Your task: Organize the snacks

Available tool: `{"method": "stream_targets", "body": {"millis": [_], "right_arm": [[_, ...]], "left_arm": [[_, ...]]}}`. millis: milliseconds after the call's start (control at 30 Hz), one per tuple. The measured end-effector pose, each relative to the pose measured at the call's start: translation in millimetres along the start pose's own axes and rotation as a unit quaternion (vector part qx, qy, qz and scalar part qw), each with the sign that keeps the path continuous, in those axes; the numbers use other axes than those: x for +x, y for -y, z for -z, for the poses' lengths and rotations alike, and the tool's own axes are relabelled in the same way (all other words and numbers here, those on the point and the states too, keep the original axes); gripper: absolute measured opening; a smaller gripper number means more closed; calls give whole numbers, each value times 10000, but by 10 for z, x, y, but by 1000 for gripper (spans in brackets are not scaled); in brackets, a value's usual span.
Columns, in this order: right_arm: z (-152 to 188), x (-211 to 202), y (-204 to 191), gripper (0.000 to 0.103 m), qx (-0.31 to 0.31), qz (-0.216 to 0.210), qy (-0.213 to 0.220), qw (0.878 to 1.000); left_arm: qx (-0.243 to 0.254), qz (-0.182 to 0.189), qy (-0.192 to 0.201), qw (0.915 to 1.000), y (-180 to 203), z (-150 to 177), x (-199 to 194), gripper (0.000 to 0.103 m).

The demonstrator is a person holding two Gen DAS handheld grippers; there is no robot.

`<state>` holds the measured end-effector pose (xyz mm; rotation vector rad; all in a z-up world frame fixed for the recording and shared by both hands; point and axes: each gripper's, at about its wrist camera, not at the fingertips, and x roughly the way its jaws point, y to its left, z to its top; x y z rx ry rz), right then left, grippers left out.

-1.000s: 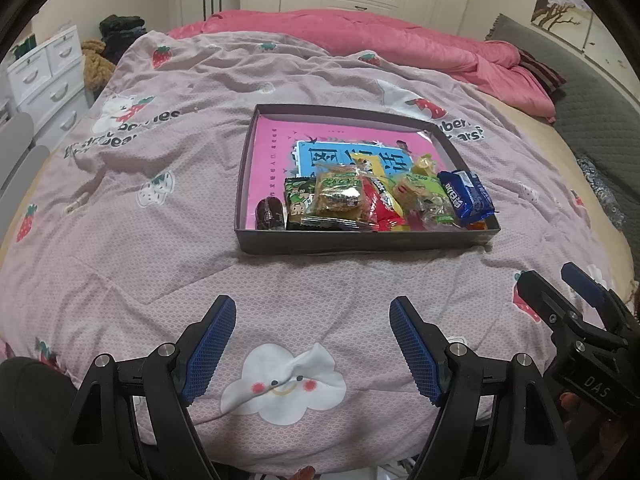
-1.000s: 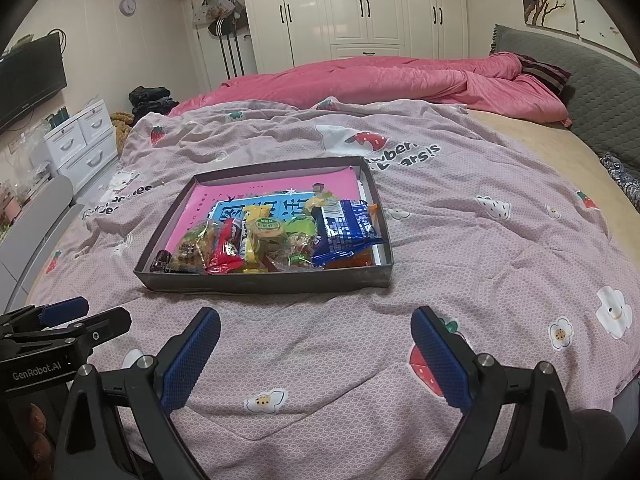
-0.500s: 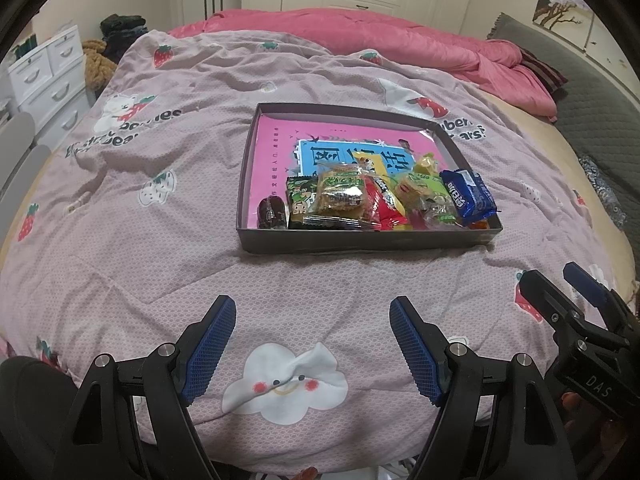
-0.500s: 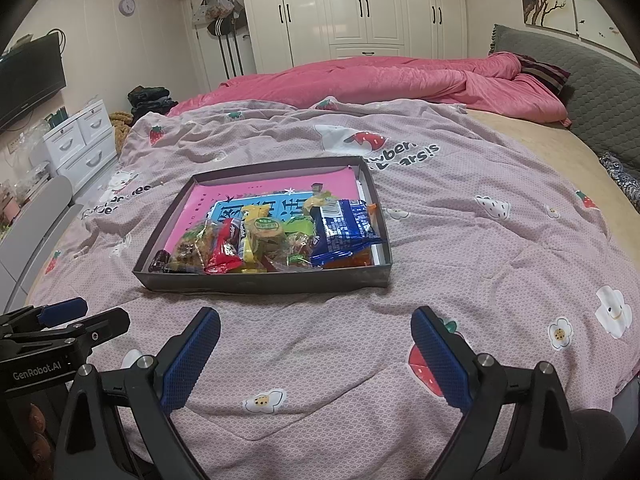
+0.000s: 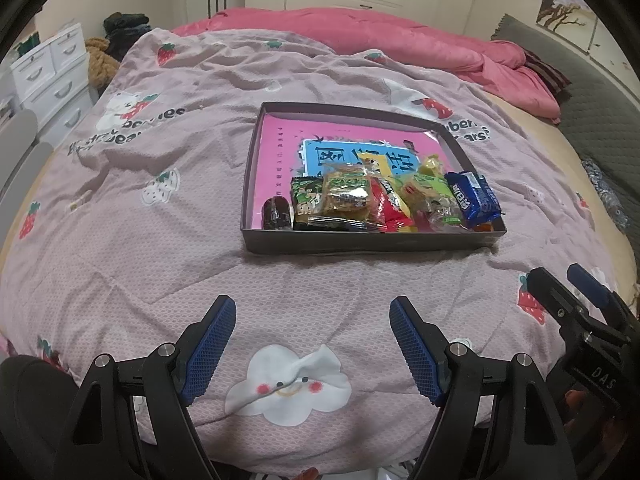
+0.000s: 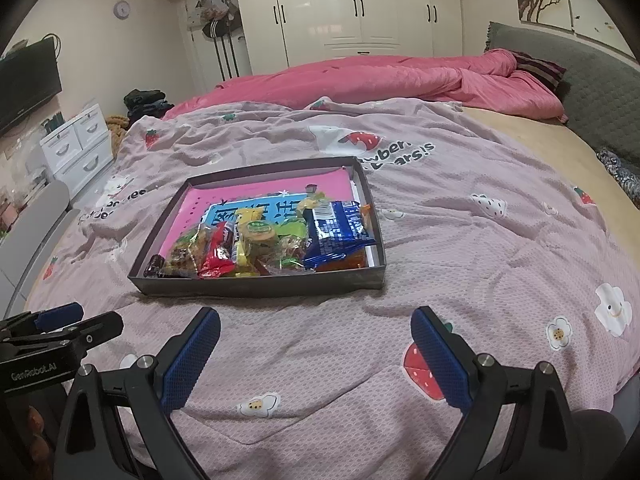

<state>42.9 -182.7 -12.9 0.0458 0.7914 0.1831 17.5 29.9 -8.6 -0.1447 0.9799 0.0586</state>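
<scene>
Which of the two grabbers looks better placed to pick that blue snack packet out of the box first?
Probably the right gripper: the blue packet lies at the box's right end, nearly straight ahead of its open jaws. From the left gripper, also open, it sits off to the right.

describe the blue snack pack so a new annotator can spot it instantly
On the pink strawberry-print bedspread sits a shallow dark box with snacks piled along its near wall. The blue snack pack lies at the right end of that pile, by the right wall. It is the only dark blue wrapper with white print; its neighbours are green, yellow and red.
</scene>
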Motion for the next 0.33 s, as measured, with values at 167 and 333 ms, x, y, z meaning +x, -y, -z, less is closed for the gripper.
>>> {"method": "stream_targets", "body": {"millis": [167,333], "right_arm": [[-44,51,104,97,99,81,35,9999],[-144,115,243,97,180,215,152,9995]], "left_arm": [[-44,-124,0,9999,-22,-27,44,80],[-332,-249,149,9990,-187,-180,120,80]]}}
